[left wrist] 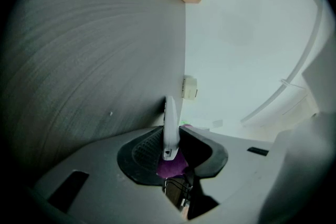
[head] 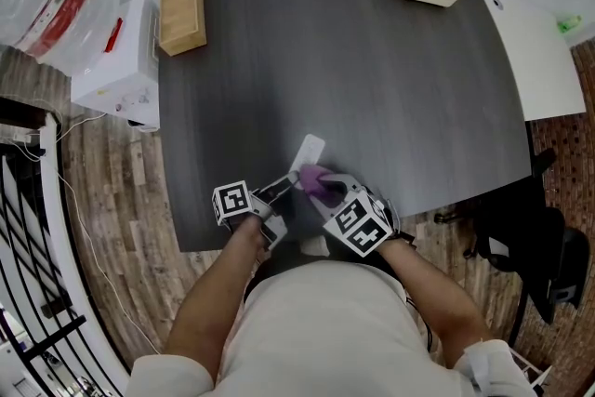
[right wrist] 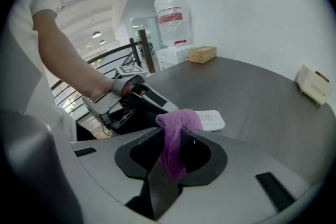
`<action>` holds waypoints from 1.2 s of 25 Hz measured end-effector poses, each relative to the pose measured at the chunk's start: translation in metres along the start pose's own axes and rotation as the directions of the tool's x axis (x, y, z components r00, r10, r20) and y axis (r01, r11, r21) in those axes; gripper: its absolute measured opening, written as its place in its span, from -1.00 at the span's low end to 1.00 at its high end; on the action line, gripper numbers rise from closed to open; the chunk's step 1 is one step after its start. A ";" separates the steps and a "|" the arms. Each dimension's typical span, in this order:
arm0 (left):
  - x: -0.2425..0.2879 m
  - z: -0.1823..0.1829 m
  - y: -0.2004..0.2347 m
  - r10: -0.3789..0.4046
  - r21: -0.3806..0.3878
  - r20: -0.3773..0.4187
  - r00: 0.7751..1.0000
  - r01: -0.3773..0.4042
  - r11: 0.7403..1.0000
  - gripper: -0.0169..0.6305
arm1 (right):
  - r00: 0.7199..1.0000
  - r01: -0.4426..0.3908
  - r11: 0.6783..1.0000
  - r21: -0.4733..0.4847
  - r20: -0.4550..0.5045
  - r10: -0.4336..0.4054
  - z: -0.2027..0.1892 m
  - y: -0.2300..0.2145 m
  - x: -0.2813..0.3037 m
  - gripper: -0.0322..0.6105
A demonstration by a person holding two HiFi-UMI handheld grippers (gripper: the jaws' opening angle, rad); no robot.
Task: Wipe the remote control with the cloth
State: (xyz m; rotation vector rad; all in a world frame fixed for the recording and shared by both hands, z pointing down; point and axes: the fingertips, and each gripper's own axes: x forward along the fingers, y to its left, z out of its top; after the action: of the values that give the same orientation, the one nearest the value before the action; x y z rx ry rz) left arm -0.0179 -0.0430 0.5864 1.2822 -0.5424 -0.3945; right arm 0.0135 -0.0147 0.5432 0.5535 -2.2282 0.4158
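Nearest me, left gripper [head: 288,182] clamps the remote control [head: 310,150], right gripper [head: 325,191] pinches the cloth [right wrist: 177,124] at the table's [head: 390,60] near edge; open tabletop beyond.

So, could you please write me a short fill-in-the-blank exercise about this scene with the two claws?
1. The left claw grips a white ____ by one end.
2. The cloth in the right claw is ____ in colour.
3. In the head view, the wooden box stands at the table's far ____ corner.
Missing words: remote control; purple; left.
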 end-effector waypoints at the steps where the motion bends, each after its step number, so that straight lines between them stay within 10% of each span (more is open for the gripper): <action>1: -0.001 0.000 0.002 0.010 0.021 -0.004 1.000 -0.010 1.000 -0.65 | 1.000 -0.026 1.000 0.005 0.001 0.026 -0.002 0.007 -0.002 -0.56; 5: -0.003 0.005 0.000 0.052 0.168 -0.018 0.998 -0.048 0.985 -0.65 | 0.979 -0.203 0.979 0.005 0.011 0.203 -0.006 0.036 -0.012 -0.57; 8: 0.002 0.000 -0.010 0.124 0.380 -0.074 0.990 -0.087 0.921 -0.65 | 0.959 -0.283 0.959 -0.002 0.024 0.283 0.002 0.048 -0.027 -0.57; 14: 0.006 -0.008 -0.017 0.366 0.821 -0.075 0.928 -0.150 0.551 -0.66 | 0.965 -0.232 0.972 0.040 0.134 0.225 0.039 0.007 -0.061 -0.57; 17: 0.006 -0.009 -0.017 0.415 0.888 -0.059 0.908 -0.142 0.437 -0.66 | 0.986 -0.086 0.996 0.005 0.142 0.085 0.054 -0.021 -0.055 -0.57; 22: 0.005 -0.017 -0.007 0.479 0.923 -0.071 0.875 -0.124 0.363 -0.66 | 0.999 -0.018 0.977 -0.210 0.028 0.024 0.047 -0.013 -0.011 -0.57; 30: -0.003 -0.023 0.008 0.577 0.983 -0.030 0.817 -0.080 0.164 -0.66 | 0.985 0.139 0.978 -0.157 -0.082 -0.153 -0.003 -0.074 -0.012 -0.57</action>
State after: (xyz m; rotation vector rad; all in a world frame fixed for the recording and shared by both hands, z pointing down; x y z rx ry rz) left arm -0.0069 -0.0209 0.5894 2.3184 -0.7204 0.8160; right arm 0.0598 -0.0734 0.5447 0.6005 -2.0925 0.1909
